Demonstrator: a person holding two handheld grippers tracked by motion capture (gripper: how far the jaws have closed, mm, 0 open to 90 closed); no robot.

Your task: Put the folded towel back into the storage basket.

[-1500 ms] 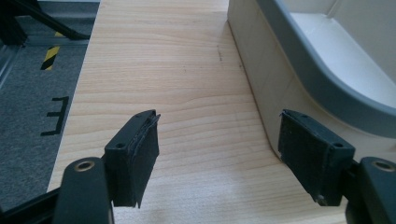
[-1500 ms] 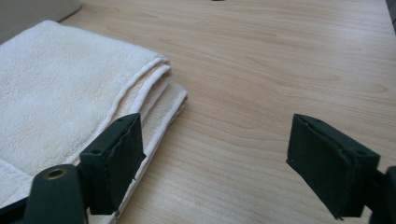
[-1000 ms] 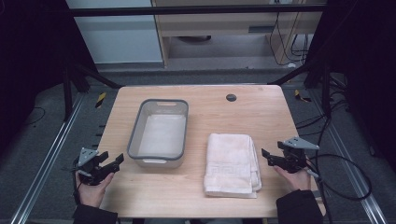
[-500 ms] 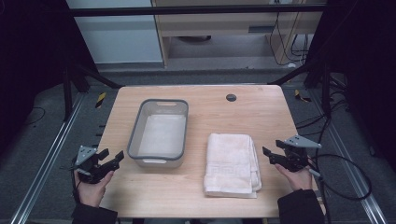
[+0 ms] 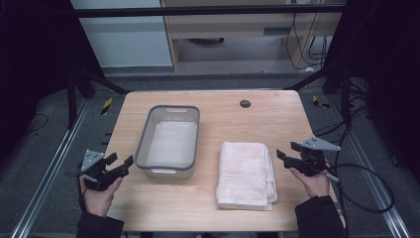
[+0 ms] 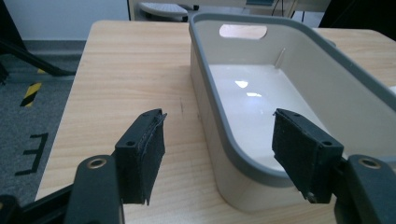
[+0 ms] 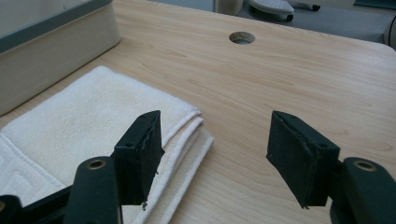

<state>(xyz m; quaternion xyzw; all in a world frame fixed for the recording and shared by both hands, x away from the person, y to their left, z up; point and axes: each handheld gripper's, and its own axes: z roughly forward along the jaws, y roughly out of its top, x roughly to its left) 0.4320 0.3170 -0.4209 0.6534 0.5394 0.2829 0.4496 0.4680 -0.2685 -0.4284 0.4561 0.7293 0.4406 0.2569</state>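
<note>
Two grippers are held at opposite table (image 5: 208, 198) edges, both empty: left gripper (image 5: 119, 166) wide beside the grey bin (image 5: 168, 136), right gripper (image 5: 287, 157), jaws just narrowed, near the folded towel (image 5: 246, 173).

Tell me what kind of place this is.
Probably a lab or workshop set up for recording. A plain wooden table stands in a dark metal frame, cables trail over the floor, and hazard tape marks it. On the table are a bin and a towel.
</note>
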